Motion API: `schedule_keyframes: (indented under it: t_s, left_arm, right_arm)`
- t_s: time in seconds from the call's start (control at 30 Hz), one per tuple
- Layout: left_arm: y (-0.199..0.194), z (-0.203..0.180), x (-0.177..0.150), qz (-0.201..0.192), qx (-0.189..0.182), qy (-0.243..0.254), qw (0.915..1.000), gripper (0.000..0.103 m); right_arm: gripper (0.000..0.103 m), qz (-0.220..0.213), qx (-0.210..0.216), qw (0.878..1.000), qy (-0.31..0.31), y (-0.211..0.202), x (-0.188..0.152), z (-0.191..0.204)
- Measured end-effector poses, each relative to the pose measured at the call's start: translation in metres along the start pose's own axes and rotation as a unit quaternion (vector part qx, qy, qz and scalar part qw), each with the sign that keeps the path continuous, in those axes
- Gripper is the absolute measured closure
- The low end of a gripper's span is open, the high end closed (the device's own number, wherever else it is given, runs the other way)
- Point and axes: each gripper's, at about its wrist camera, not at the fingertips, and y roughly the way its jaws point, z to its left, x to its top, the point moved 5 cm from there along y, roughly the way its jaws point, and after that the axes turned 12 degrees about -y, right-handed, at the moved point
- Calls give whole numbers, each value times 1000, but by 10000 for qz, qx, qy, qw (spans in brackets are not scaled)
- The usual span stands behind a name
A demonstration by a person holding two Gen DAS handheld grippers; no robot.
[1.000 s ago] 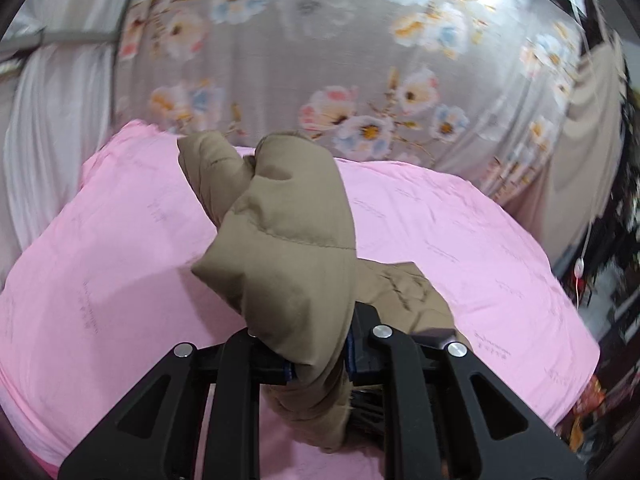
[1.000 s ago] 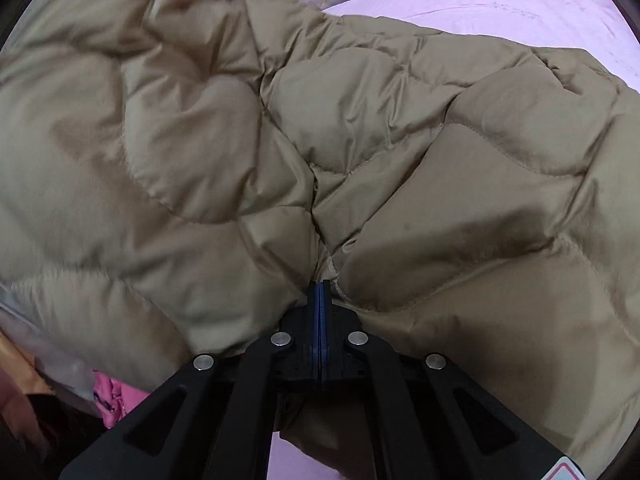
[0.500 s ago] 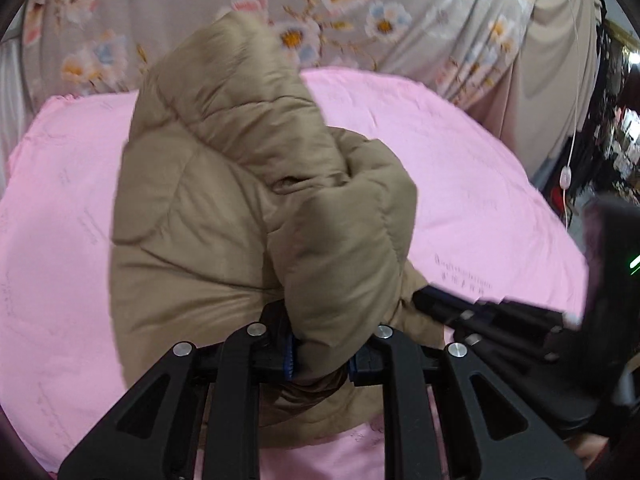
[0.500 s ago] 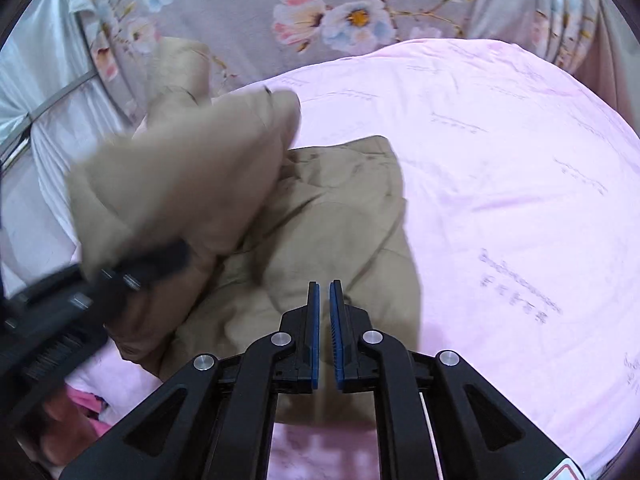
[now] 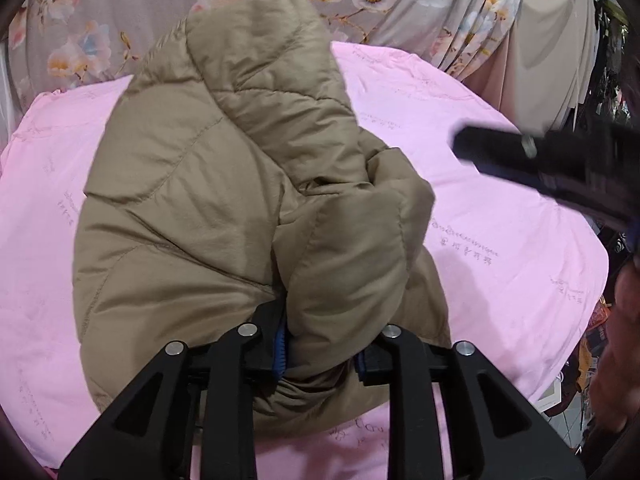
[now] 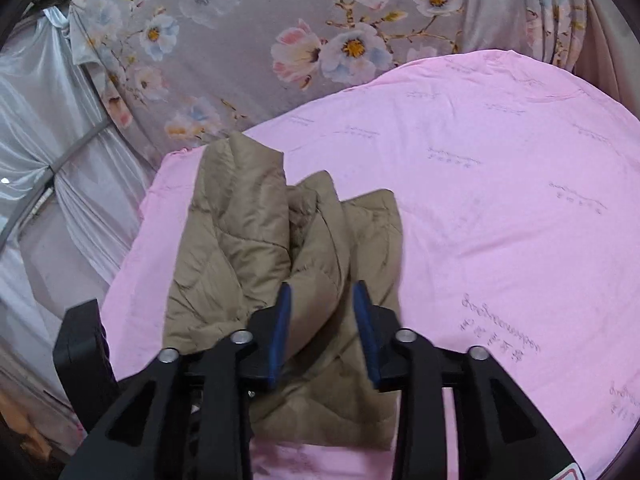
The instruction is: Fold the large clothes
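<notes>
- Two black grippers over a pink sheet (image 6: 500, 208), flowered curtain (image 6: 248, 40) hanging beyond.
- Left gripper (image 5: 320, 354): jaws opening, a puffy fold of the tan quilted jacket (image 5: 208, 200) still filling the gap between the blue pads (image 5: 280, 346), cloth bulging up and ahead of the fingertips.
- Right gripper (image 6: 322, 332): jaws opening, parted, nothing pinched; raised above the jacket's near edge.
- Jacket bunched in a rumpled heap on the sheet, straight ahead of both tools, nearer the left side of the bed.

Both grippers (image 5: 320, 354) (image 6: 322, 324) opening
</notes>
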Motion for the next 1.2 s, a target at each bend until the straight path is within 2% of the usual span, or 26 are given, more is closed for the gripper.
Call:
schedule_keyframes:
  t_s: [0.03, 0.07, 0.13, 0.17, 0.27, 0.3, 0.33, 0.47, 0.5, 0.53, 0.6, 0.63, 0.7, 0.8, 0.87, 1.0, 1.1, 1.2]
  left_arm:
    - [-8, 0, 1, -9, -81, -9, 10000, 67]
    - [-15, 1, 2, -17, -197, -55, 9998, 53]
    - [-34, 3, 5, -54, -543, -227, 9983, 36]
    - [-42, 3, 7, -107, -645, -267, 9975, 31]
    - [-70, 8, 10, -388, -679, -332, 9964, 29]
    - [-79, 15, 12, -452, -666, -415, 9959, 29]
    - [-88, 24, 14, -510, -637, -543, 9952, 29]
    - [-115, 74, 27, -782, -284, -1138, 9900, 29]
    - [-122, 91, 33, -889, -153, -1295, 9875, 29]
    - [-127, 104, 37, -970, -11, -1408, 9853, 29]
    - [-133, 127, 49, -1059, 215, -1578, 9815, 29]
    - [-134, 134, 55, -1066, 247, -1649, 9802, 29]
    - [-131, 141, 68, -1054, 266, -1706, 9793, 29]
    - [-117, 136, 88, -1025, 243, -1654, 9806, 29]
    - [-104, 127, 96, -982, 227, -1607, 9818, 29]
    - [-68, 88, 103, -651, 18, -1290, 9895, 30]
    - [-41, 62, 98, -388, -28, -1086, 9933, 32]
    - [-18, 53, 92, -184, 63, -1032, 9945, 32]
  right_arm:
    - [57, -27, 158, 9999, 17, 0, 10, 4]
    - [57, -22, 283, 9996, 48, 2, 18, 7]
    - [56, 18, 525, 9985, 150, 10, 34, 14]
    - [56, 34, 603, 9980, 207, 15, 42, 17]
    - [53, 207, 893, 9953, 306, 34, 69, 34]
    - [47, 314, 983, 9941, 344, 42, 76, 39]
    - [45, 498, 1076, 9923, 349, 52, 83, 45]
    - [44, 1238, 818, 9885, 307, 90, 84, 54]
    - [53, 1432, 797, 9860, 318, 101, 80, 55]
    - [69, 1552, 841, 9838, 312, 108, 76, 58]
    - [86, 1516, 993, 9830, 282, 110, 74, 60]
    - [89, 1392, 1093, 9839, 236, 104, 76, 60]
    - [91, 1107, 1089, 9878, 76, 86, 81, 55]
    - [92, 710, 680, 9951, -41, 59, 75, 29]
    - [92, 632, 357, 9974, 37, 52, 57, 6]
    - [92, 607, 59, 9975, 350, 53, 22, -30]
    - [92, 526, -171, 9976, 426, 54, 8, -47]
    - [92, 471, -435, 9975, 308, 59, 1, -54]
